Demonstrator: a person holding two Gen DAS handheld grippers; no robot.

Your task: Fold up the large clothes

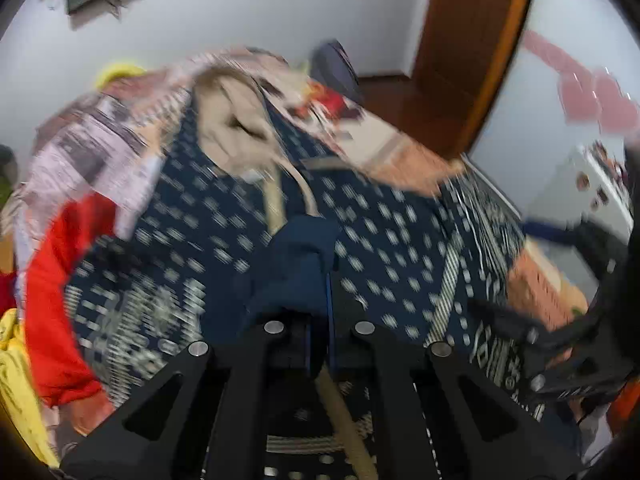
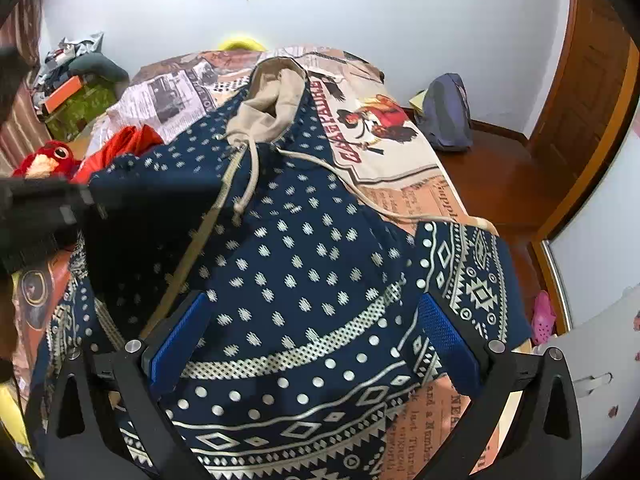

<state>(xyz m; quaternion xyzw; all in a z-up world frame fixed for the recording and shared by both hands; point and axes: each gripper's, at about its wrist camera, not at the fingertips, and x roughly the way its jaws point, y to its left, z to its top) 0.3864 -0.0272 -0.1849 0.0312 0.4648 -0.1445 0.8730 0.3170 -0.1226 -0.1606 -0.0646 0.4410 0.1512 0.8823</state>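
- Left wrist view, blurred, shows the left gripper (image 1: 318, 280) with its jaws clamped on a bunched fold of the navy hoodie (image 1: 248, 216), a soft knit with pale diamond flecks.
- Right wrist view is sharp: the hoodie's beige hood (image 2: 272, 108) and corded drawstring (image 2: 250, 176) show clearly.
- The right gripper (image 2: 316, 344) hangs over the patterned hem, jaws wide apart, blue ribbed pads (image 2: 180, 340) flanking it.
- The hoodie lies spread on the bed (image 2: 400, 160).

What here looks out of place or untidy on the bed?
One drawstring of the navy hoodie trails off the cloth onto the printed bedsheet to the right. The beige hood lies crumpled, not flat. The left gripper is shut on a bunched fold; the right gripper hovers open.
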